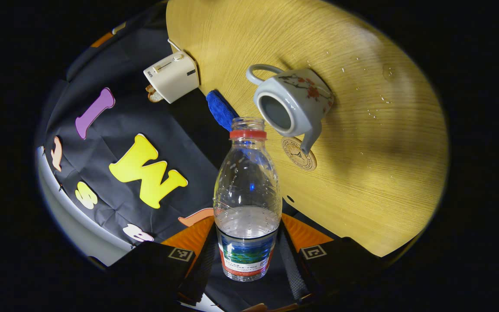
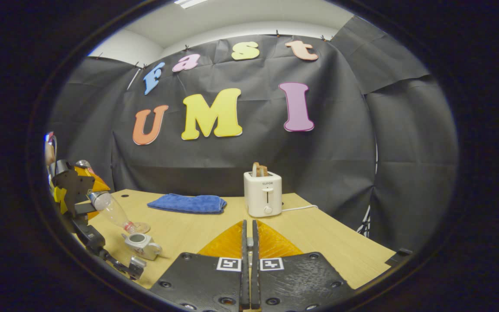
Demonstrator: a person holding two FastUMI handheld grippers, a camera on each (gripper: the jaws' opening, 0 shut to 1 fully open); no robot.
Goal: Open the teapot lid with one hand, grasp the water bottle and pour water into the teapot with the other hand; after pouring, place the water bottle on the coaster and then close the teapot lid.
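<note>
Desk (image 1: 362, 182) is laid out as the working surface, with droplets scattered across the wood near the teapot (image 1: 290, 102). Teapot is seen with its lid off and mouth bared, evidently so water can be received. Water bottle (image 1: 247, 199) is clamped low on its body by the left claw (image 1: 247, 260), cap off, neck aimed toward the teapot's opening; in the right gripper view it is tipped neck-down over the pot. Coaster (image 1: 299, 154) is left free just by the spout, presumably kept for the bottle. Right claw (image 2: 247, 242) is pressed shut, nothing visible between its fingers; where the lid lies cannot be told.
</note>
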